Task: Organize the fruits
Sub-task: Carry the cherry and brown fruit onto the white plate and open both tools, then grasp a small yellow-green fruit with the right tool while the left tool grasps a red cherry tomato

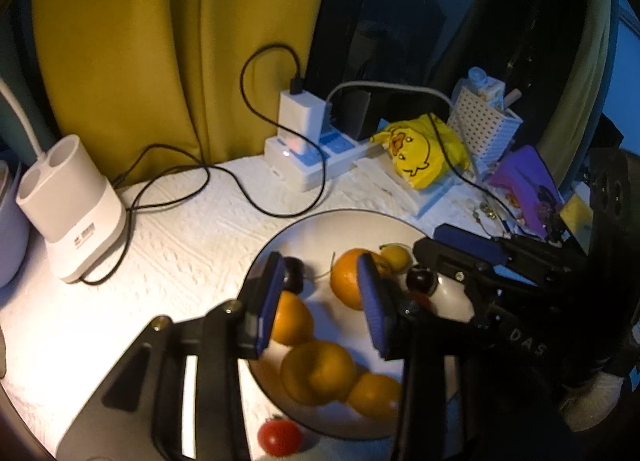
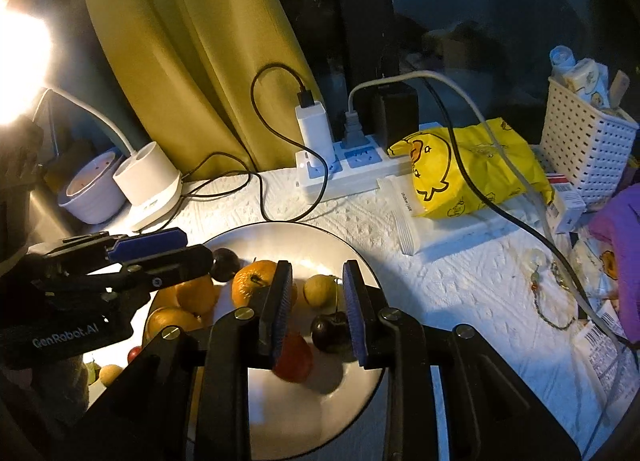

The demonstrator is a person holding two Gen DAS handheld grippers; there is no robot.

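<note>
Plate holds oranges, cherries, small yellow fruit. Red tomato sits off-plate on the surface, near-left. Left tongs are nearer it, slightly parted, nothing held. Right tongs look unclenched over the cherry, pads not touching.

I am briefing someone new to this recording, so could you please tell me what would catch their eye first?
Probably the white plate at centre, piled with oranges on its left side and a dark cherry toward the right. Behind it on the right lies a bright yellow duck-print bag, and a glaring lamp burns at far left beside the mustard curtain.
</note>
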